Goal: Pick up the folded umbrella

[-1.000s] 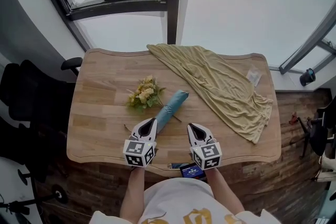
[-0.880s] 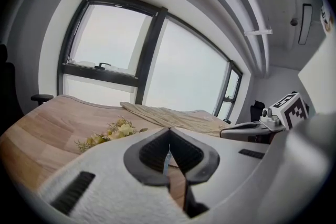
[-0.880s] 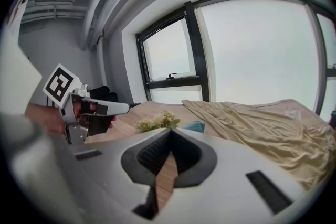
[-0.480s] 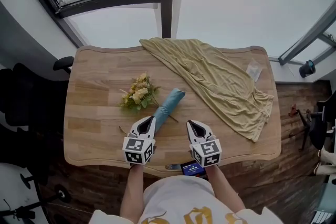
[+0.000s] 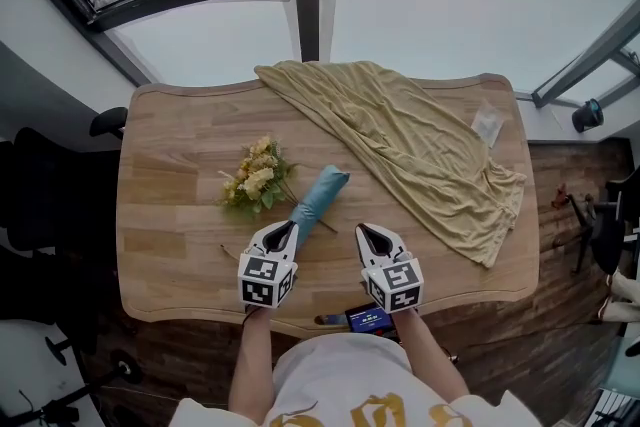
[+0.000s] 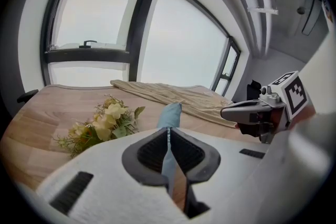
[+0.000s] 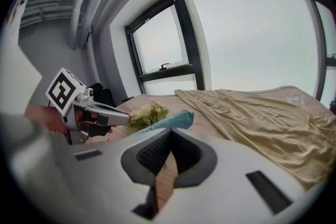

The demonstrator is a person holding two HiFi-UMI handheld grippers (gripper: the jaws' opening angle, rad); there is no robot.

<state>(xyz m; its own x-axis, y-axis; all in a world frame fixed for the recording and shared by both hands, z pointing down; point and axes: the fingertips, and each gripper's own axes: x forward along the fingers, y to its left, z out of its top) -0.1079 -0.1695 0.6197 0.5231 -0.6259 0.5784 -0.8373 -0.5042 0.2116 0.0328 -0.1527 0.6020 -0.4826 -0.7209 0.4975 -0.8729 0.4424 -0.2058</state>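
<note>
The folded umbrella (image 5: 318,197) is a light blue bundle lying slantwise in the middle of the wooden table (image 5: 170,235); it also shows ahead in the left gripper view (image 6: 170,114) and in the right gripper view (image 7: 173,120). My left gripper (image 5: 288,228) hovers at the umbrella's near end, its jaws shut and empty (image 6: 168,131). My right gripper (image 5: 364,232) hangs a little to the right of the umbrella, jaws shut with nothing between them (image 7: 169,150).
A bunch of yellow flowers (image 5: 255,179) lies just left of the umbrella. An olive cloth (image 5: 410,150) drapes over the table's back and right side. A phone-like device (image 5: 367,319) sits by the near edge. Windows stand behind the table.
Both grippers have sunk a little toward the table and the head view has shifted. The jaws stay shut and the umbrella has not moved.
</note>
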